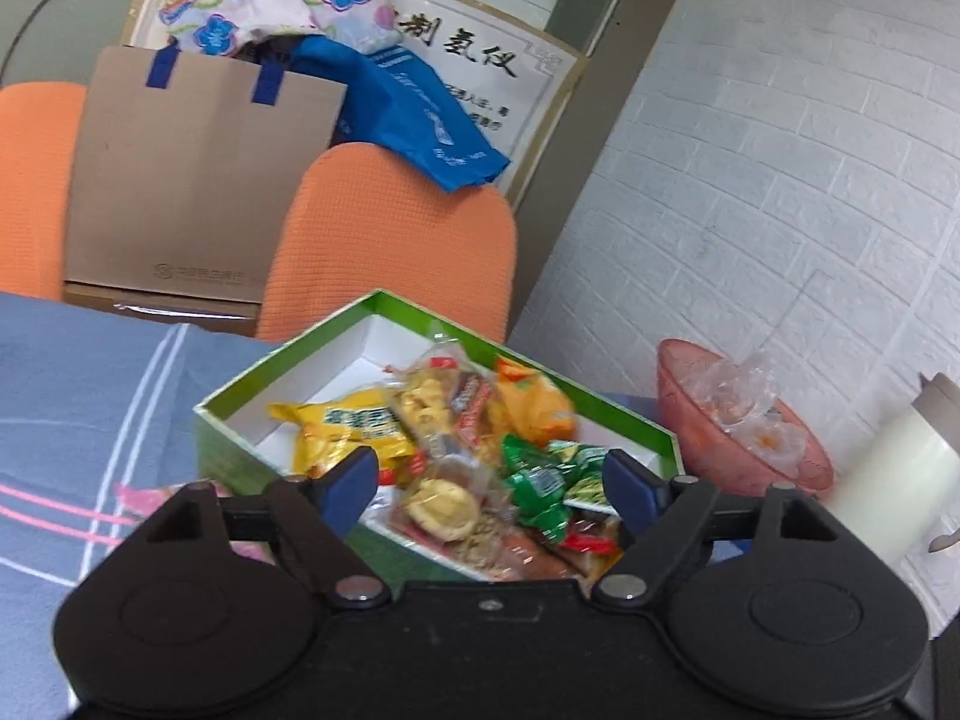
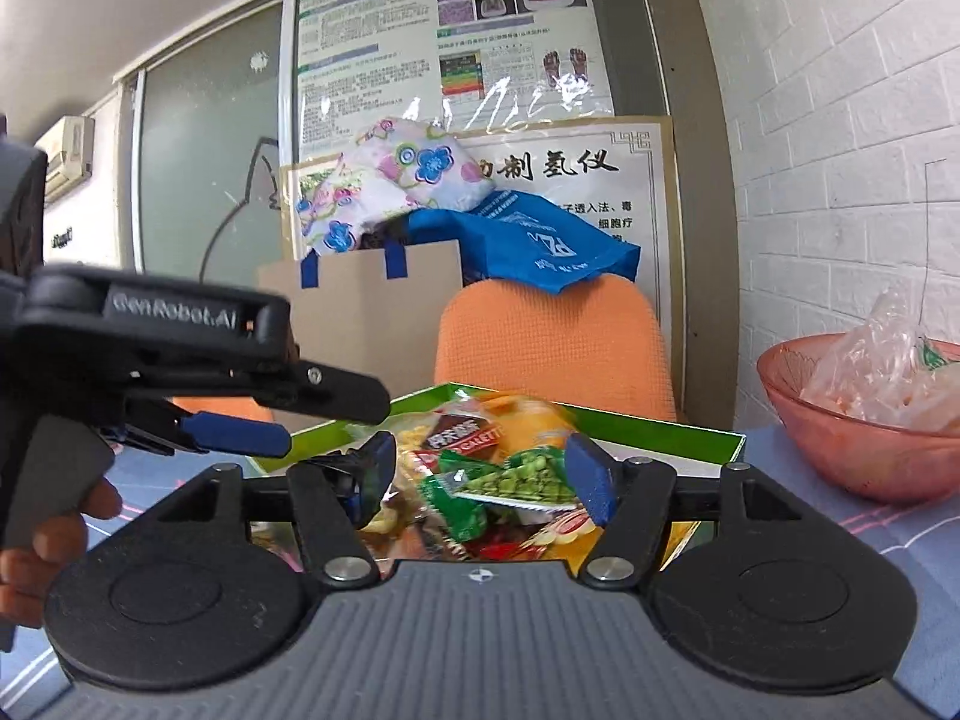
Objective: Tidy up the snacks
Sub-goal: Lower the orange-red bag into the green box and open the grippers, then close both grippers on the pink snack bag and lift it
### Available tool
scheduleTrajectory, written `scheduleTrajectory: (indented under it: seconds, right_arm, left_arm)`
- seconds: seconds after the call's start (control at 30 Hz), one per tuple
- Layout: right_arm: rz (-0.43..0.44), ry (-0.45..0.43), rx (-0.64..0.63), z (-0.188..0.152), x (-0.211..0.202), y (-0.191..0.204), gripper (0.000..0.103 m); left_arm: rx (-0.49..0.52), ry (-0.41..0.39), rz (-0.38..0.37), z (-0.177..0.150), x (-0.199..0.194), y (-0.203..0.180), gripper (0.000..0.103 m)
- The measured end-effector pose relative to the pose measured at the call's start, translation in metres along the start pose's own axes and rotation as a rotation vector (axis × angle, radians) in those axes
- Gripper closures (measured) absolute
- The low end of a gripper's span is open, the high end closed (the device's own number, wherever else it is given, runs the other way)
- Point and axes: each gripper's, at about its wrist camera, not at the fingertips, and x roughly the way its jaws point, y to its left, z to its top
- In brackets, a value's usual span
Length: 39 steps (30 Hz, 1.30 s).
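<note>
Left wrist view: both grippers, left [image 1: 491, 480] and right [image 2: 480, 471], are held spread, empty, above the green snack box [image 1: 240, 444].

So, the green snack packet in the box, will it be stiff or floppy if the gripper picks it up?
Probably floppy: the green packet looks like thin crinkled film, lying bent over other snacks. It likely weighs little and may slip, since its surface is glossy. Lifting it from the pile in the box could drag neighbouring packets.

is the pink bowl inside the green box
No, the pink bowl sits on the table to the right of the green box, outside its walls.
</note>
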Motion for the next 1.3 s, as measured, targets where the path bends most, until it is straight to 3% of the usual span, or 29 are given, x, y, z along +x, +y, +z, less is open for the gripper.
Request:
scheduleTrajectory:
  seconds: [0.57,0.9,1.0,1.03,1.07,1.3]
  right_arm:
    - [0.122,0.107,-0.056,-0.013,-0.012,0.054,0.0]
    - [0.141,0.136,-0.08,-0.026,-0.033,0.059,0.0]
    - [0.144,0.15,-0.083,-0.028,-0.035,0.057,0.0]
    - [0.143,0.151,-0.084,-0.029,-0.036,0.057,0.0]
    - [0.142,0.151,-0.084,-0.029,-0.036,0.057,0.0]
    - [0.203,0.195,-0.073,-0.032,-0.038,0.06,0.0]
  left_arm:
    - [-0.083,0.074,0.143,-0.019,-0.016,0.066,0.0]
    - [-0.242,0.116,0.169,-0.002,0.012,0.108,0.0]
    - [-0.236,0.143,0.155,-0.004,0.019,0.11,0.0]
    - [-0.227,0.164,0.146,-0.006,0.021,0.11,0.017]
    - [-0.221,0.161,0.133,-0.009,0.019,0.11,0.019]
    - [-0.225,0.174,-0.023,-0.058,-0.028,0.092,0.02]
